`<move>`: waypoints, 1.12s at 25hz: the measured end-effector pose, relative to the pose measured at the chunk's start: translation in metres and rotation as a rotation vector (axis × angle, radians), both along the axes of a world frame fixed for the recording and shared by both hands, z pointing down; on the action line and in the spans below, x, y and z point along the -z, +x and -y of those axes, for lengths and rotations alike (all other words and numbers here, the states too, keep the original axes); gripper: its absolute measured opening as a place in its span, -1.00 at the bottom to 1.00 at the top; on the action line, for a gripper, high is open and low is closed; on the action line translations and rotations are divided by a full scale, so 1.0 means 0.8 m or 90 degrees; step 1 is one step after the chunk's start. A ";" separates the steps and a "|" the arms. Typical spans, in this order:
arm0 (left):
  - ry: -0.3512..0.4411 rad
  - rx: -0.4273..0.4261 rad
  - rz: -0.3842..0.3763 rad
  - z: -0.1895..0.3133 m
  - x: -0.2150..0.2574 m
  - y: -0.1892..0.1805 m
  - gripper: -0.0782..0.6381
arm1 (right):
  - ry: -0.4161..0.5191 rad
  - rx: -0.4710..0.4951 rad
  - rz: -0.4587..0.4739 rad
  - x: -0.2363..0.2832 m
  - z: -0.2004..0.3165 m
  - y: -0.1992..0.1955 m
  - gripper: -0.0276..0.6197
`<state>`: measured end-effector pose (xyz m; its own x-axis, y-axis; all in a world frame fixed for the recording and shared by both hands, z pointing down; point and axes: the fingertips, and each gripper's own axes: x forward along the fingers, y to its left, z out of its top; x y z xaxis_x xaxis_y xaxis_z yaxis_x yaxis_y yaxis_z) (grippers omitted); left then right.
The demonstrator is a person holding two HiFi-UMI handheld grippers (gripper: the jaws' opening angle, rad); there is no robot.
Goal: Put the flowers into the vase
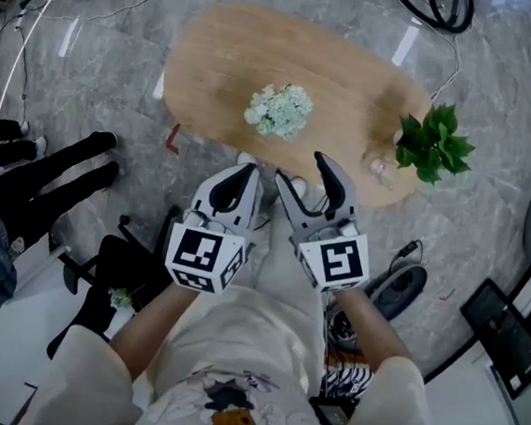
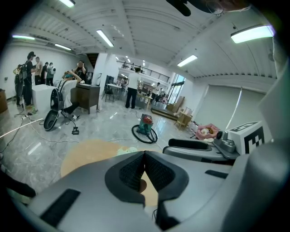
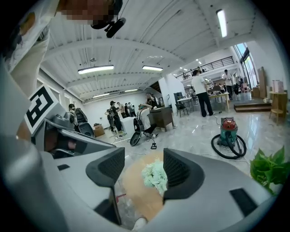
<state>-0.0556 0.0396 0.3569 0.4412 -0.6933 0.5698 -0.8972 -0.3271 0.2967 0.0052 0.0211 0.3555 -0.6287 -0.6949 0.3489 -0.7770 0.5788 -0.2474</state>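
A bunch of pale green-white flowers [image 1: 279,110] lies in the middle of the oval wooden table [image 1: 215,60]. At the table's right end a leafy green sprig [image 1: 433,144] stands in what looks like a small clear vase [image 1: 381,167]. Both grippers hang off the table's near edge, apart from the flowers. My left gripper [image 1: 243,182] is shut with nothing in it; its jaws meet [image 2: 145,157]. My right gripper [image 1: 308,185] is open and empty. In the right gripper view the flowers [image 3: 155,176] show far off between its fingers, and the sprig [image 3: 270,167] at the right.
A seated person's black legs [image 1: 48,175] reach in at the left. Cables run over the marble floor and a dark screen [image 1: 505,338] lies at the right. A vacuum cleaner [image 3: 229,132] and several people [image 2: 27,77] stand farther out in the hall.
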 end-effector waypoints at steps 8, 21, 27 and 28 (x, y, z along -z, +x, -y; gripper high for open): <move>0.036 0.003 -0.014 -0.017 0.063 0.019 -0.76 | 0.019 -0.027 0.055 0.079 -0.028 0.019 -0.09; 0.128 -0.018 -0.019 -0.054 0.158 0.051 -0.76 | 0.139 -0.067 0.104 0.216 -0.057 0.043 -0.49; 0.151 -0.005 -0.026 -0.081 0.202 0.054 -0.76 | 0.197 -0.071 0.091 0.264 -0.084 0.043 -0.75; 0.162 -0.006 -0.028 -0.080 0.208 0.056 -0.76 | 0.208 -0.069 0.081 0.268 -0.083 0.043 -0.80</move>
<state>-0.0110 0.1033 0.1903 0.4686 -0.8076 0.3580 -0.8819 -0.4039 0.2431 0.0399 0.0879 0.1410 -0.5699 -0.8214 0.0210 -0.8127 0.5597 -0.1621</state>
